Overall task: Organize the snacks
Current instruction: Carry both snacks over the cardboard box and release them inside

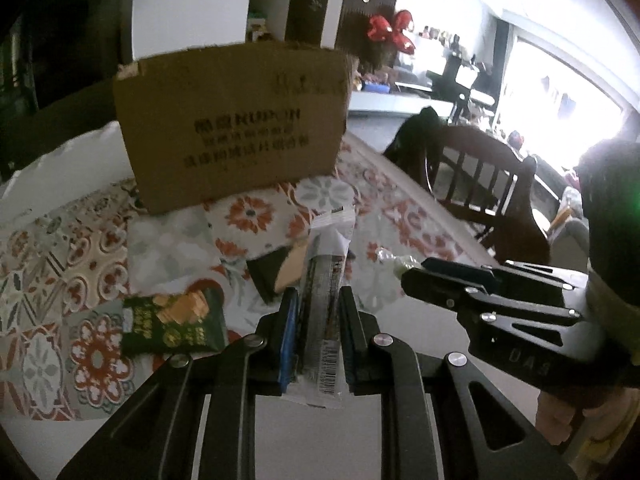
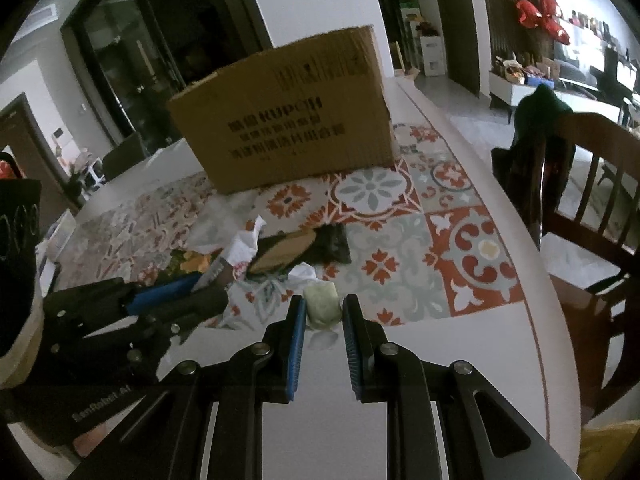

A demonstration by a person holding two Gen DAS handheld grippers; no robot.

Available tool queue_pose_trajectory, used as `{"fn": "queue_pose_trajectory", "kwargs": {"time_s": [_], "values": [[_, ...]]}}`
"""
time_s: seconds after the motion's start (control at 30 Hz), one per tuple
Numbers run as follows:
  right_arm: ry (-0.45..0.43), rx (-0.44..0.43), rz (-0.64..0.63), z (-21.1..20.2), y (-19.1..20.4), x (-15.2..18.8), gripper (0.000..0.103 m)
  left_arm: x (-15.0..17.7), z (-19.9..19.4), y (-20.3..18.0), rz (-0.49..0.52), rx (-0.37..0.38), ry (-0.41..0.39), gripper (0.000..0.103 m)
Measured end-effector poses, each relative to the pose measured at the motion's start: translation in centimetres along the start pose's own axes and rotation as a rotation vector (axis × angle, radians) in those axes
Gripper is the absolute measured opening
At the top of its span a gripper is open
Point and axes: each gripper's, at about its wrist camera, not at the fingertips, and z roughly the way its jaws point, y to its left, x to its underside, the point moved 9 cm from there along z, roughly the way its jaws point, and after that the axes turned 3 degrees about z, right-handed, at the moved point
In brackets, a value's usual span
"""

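In the left wrist view my left gripper is shut on a long stick snack in a clear wrapper with a barcode, lifted off the table. My right gripper at the right is shut on a small pale green wrapped snack. The right wrist view shows that pale green snack between the blue pads of the right gripper, low over the table. The left gripper and its stick snack are at the left. The cardboard box stands upright beyond the snacks.
A green chip bag and a dark biscuit packet lie on the patterned tablecloth. A wooden chair with dark cloth draped on it stands by the table's right edge.
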Motion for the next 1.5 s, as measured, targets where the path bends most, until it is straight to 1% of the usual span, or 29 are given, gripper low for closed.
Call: {"fn": "queue_pose_trajectory", "kwargs": {"time_s": [0.27,0.63,0.8,0.93,1.1,1.2,1.33,1.5], "values": [[-0.066,-0.009,-0.036,-1.4,1.0,-3.2,0.02,-3.0,-2.2,1.2,-0.026,-0.04,-0.074,0.02],[-0.172,-0.039,-0.099,-3.3,3.0,-9.3,0.02,-8.1,-4.9,3.2,-0.045,-0.109,-0.18,0.02],[-0.202,-0.048,-0.122,-3.6,3.5,-12.0,0.021,-10.4,-5.7,4.1,-0.041,-0.145,-0.208,0.02],[-0.22,-0.058,-0.137,-3.5,3.9,-14.6,0.021,-12.6,-5.9,5.1,-0.033,-0.175,-0.216,0.02],[-0.222,-0.063,-0.183,-3.1,4.8,-17.3,0.021,-15.3,-5.9,6.5,-0.033,-0.216,-0.23,0.02],[-0.217,-0.068,-0.206,-2.8,5.1,-19.2,0.021,-16.8,-5.5,7.5,-0.036,-0.236,-0.224,0.02],[-0.207,-0.069,-0.224,-2.2,5.6,-21.2,0.021,-18.2,-4.6,8.5,-0.047,-0.232,-0.205,0.02],[-0.176,-0.075,-0.251,-0.9,6.3,-22.7,0.021,-19.7,-2.5,10.0,-0.068,-0.208,-0.157,0.02]]}}
